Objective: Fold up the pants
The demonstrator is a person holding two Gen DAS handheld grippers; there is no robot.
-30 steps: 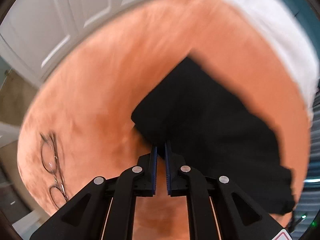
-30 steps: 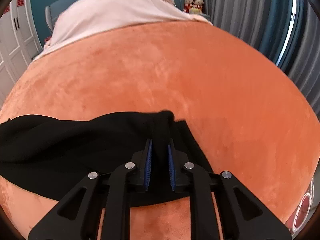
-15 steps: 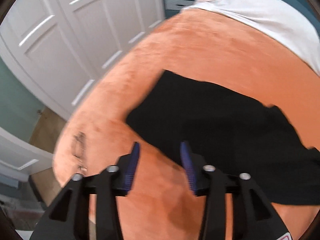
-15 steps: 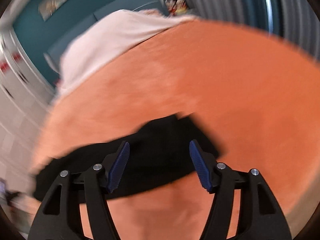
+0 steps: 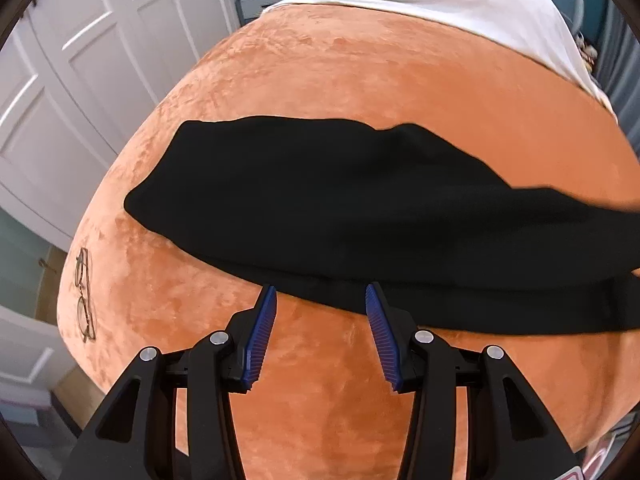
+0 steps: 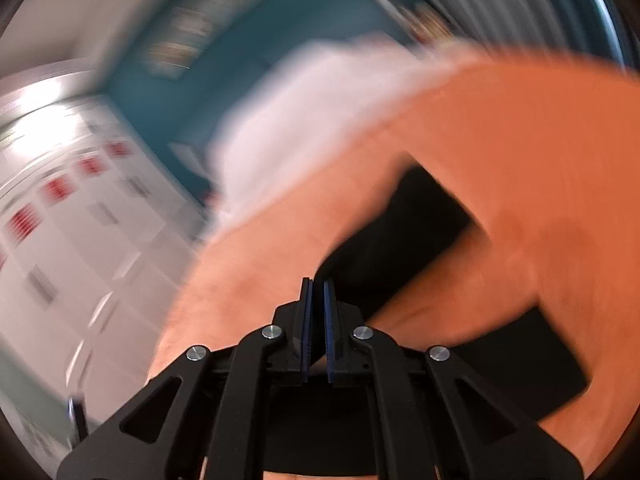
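my left gripper hangs over the near edge of the black pants, jaws roughly half open with only bare orange blanket between the blue pads; it holds nothing. my right gripper has just been closing and now stands pinched nearly shut, and in its smeared view i see only a thin sliver of blanket colour between the pads, so i judge it empty.

the pants lie flat across the orange blanket on the bed, already doubled into a long dark band running left to right in the left wrist view, with a lower layer showing along the near edge. a pair of glasses sits well apart, near the blanket's left edge.

i expect the cloth to be light, limp and not slippery; it will drape and sag from any pinch and carries no risk of breaking. the plush blanket may drag at it. i would take the short left end at both corners, pinching all layers together, and carry it over toward the other end.

the left gripper points steeply down at the bed. the right view is tilted and heavily blurred, so its pose i cannot read closely.
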